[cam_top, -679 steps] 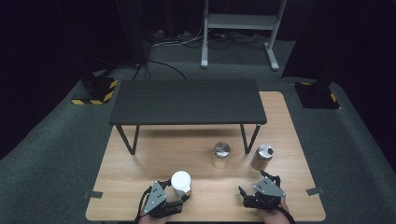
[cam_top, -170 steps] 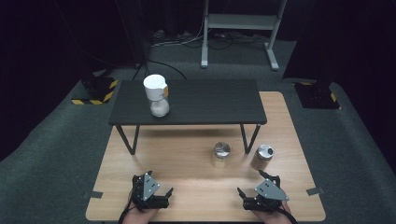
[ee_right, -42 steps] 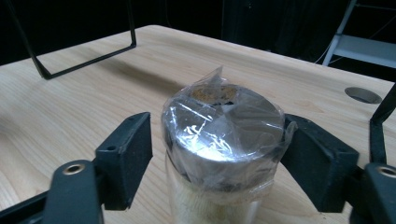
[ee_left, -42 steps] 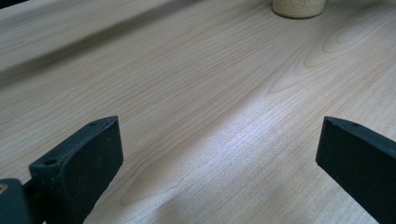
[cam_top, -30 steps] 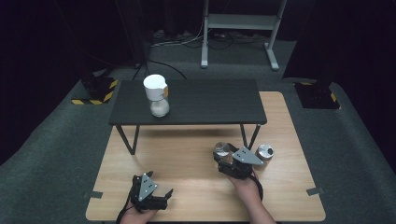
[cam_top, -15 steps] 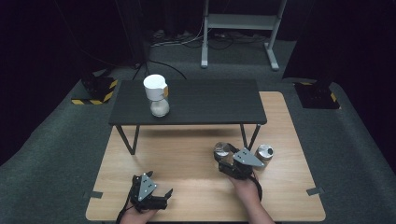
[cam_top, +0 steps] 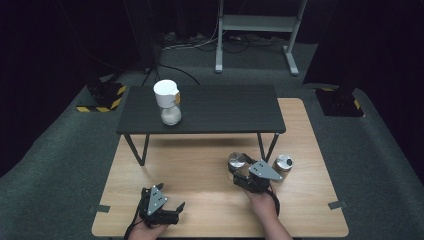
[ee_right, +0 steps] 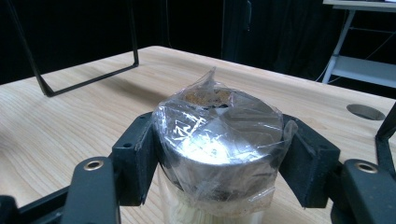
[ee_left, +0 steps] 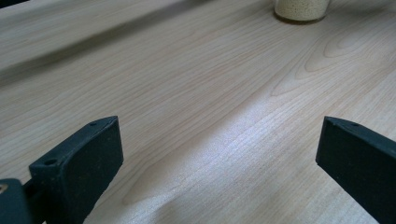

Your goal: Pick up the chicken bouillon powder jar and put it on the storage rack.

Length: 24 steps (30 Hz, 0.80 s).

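Right gripper (ee_right: 219, 154): your jaws clasp the foil-capped jar (ee_right: 218, 140).
Jar: right of centre on the wooden table (cam_top: 200, 175), just left of a second jar (cam_top: 283, 164).
Left gripper (cam_top: 159, 205): spread wide, near left edge.

The jar (ee_right: 217, 154) has a shiny metal lid (ee_right: 219, 135) under crinkled, glossy clear plastic film (ee_right: 210, 116); the right tool (ee_right: 219, 163) clasping it is matt black plastic; the worktop (ee_left: 196, 93) is pale, smooth wood with visible grain; the floor (cam_top: 60, 150) looks like rough grey carpet.
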Tool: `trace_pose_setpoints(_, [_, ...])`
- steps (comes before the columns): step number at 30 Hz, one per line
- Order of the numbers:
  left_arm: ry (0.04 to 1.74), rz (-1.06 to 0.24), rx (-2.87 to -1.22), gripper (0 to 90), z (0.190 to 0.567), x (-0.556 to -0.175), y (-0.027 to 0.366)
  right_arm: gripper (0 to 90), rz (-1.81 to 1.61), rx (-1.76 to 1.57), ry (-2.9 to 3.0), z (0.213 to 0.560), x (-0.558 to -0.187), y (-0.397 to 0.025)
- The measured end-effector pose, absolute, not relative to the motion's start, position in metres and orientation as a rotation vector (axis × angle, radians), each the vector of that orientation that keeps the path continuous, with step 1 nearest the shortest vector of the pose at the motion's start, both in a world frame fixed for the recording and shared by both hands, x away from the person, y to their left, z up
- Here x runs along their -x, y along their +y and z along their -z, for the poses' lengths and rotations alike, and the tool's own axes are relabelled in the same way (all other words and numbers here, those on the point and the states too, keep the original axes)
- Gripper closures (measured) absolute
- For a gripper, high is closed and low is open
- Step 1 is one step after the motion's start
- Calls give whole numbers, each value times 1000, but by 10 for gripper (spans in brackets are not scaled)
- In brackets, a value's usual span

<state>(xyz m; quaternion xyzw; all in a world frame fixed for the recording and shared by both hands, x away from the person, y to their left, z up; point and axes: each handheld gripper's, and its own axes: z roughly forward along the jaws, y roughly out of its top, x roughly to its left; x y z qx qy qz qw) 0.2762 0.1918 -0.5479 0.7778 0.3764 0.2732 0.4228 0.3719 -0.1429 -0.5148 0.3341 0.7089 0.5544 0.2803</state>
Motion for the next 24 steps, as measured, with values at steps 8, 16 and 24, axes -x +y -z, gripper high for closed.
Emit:
trace_pose_setpoints(8, [943,-682,-1948,9,548,-276,192,343,-1514,-881,1873,503,-364,-149])
trace_pose_setpoints(16, [941,-681,-1947,9,548,-276,192,343,-1537,-850,1842,487,-353,-154])
trace_pose_setpoints(24, [943,-678,-1947,9,548,-276,192,343,-1556,-833,1820,473,-344,-157])
